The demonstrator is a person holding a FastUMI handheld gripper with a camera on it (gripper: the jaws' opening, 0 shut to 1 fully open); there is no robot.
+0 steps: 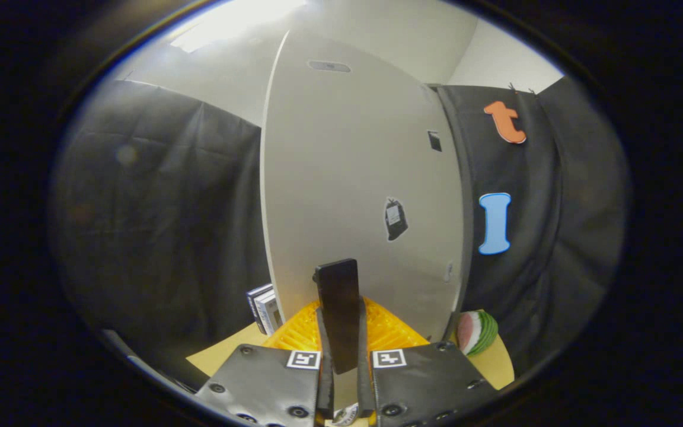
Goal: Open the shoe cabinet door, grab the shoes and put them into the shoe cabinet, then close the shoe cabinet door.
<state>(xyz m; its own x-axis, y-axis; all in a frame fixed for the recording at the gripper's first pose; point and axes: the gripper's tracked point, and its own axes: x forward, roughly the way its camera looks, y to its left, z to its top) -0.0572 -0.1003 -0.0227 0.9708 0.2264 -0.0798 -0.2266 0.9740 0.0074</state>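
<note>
The shoe cabinet's pale door panel (353, 178) stands upright right ahead of my fingers, its free edge on the left. A dark flat bar (337, 296), which looks like the door's handle, sticks out from the panel's lower part toward me. My gripper (344, 332) is shut on this bar, one finger pressed against each side. No shoes can be made out. An orange ribbed mat (395, 335) lies on the tan surface under the door, partly hidden by my fingers.
A small stack of boxes (264, 308) stands just left of the door's lower edge. A round red-and-green striped object (476, 332) lies to the right of the door's foot. Black cloth walls close in on both sides.
</note>
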